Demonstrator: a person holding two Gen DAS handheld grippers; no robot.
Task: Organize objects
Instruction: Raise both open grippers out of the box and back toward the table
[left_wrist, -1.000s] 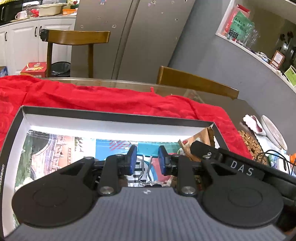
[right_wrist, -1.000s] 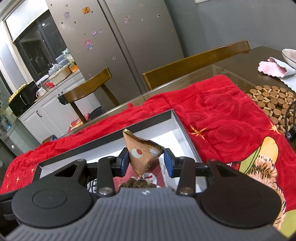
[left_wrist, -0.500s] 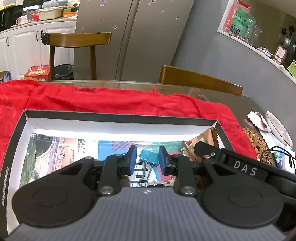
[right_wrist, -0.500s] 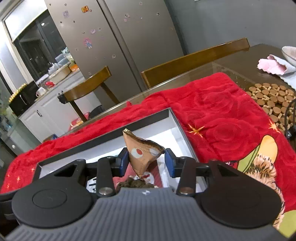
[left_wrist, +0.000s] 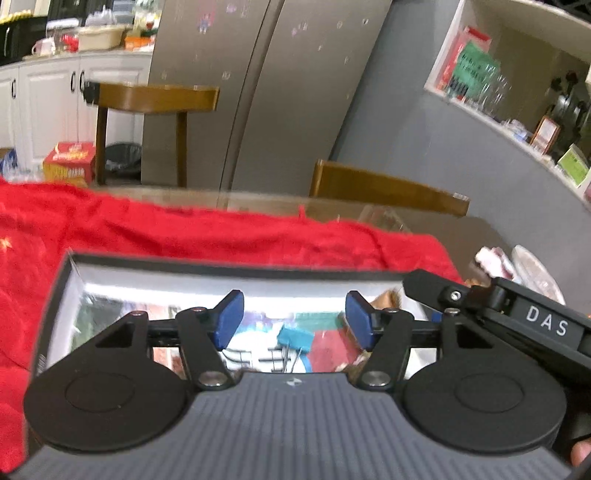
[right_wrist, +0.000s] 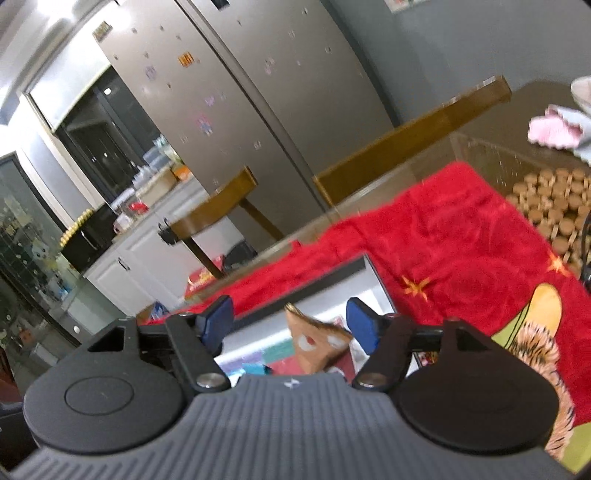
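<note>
A black-rimmed box (left_wrist: 236, 263) with a white inner wall lies on the red cloth (left_wrist: 184, 229). My left gripper (left_wrist: 293, 319) is open above it, and a teal binder clip (left_wrist: 294, 336) lies loose on the printed sheet inside, below the fingers. My right gripper (right_wrist: 290, 326) is open too. A brown triangular snack packet (right_wrist: 317, 341) rests in the box (right_wrist: 317, 271) between and below its fingers, untouched. The right gripper's black body (left_wrist: 517, 317) crosses the box's right corner in the left wrist view.
Two wooden chairs (left_wrist: 388, 188) stand behind the glass table. A wooden bead mat (right_wrist: 554, 203), a pink cloth (right_wrist: 546, 129) and plates lie to the right of the red cloth. Fridge and cabinets stand behind.
Both grippers have opened and lifted back. The left one let go of the binder clip, the right one let go of the snack packet; both things now lie in the box.
</note>
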